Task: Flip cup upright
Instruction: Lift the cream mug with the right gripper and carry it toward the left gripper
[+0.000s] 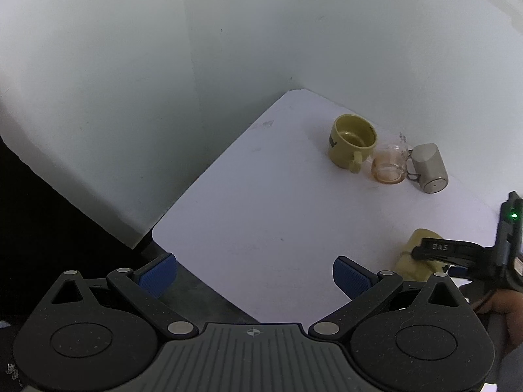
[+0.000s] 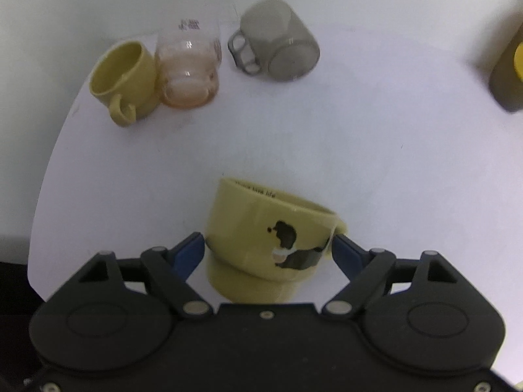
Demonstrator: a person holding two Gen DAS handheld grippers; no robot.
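yellow cup (image 2: 261, 241) with a dark dog print sits between the fingers of the right gripper (image 2: 268, 249), near the front edge of the white table (image 2: 359, 150). its foot points toward the camera and its lettered rim away, so it looks tipped over or mid-turn; whether it rests on the table or is lifted, i cannot tell. both blue pads (image 2: 188, 251) touch the cup's body just above the foot, so the right gripper is clamped on it. the handle seems to be on the right side behind the pad, mostly hidden.

handling guess: glazed ceramic, rigid, fairly heavy for its size, slick and breakable. a hold across the lower body above the flared foot looks sound since the foot's flare could stop slipping; avoid pinching the rim or handle. rotate slowly and set the foot down flat, no dropping.

left gripper (image 1: 255, 274) hangs over the near table corner, jaws spread wide, holding nothing, well apart from the cup.

at the back: a second yellow mug (image 2: 126, 78) lying on its side, touching a clear glass cup (image 2: 188, 68), and a grey mug (image 2: 281, 39) on its side just beside them. a dark object with yellow (image 2: 508, 72) sits at the far right edge, unclear what.
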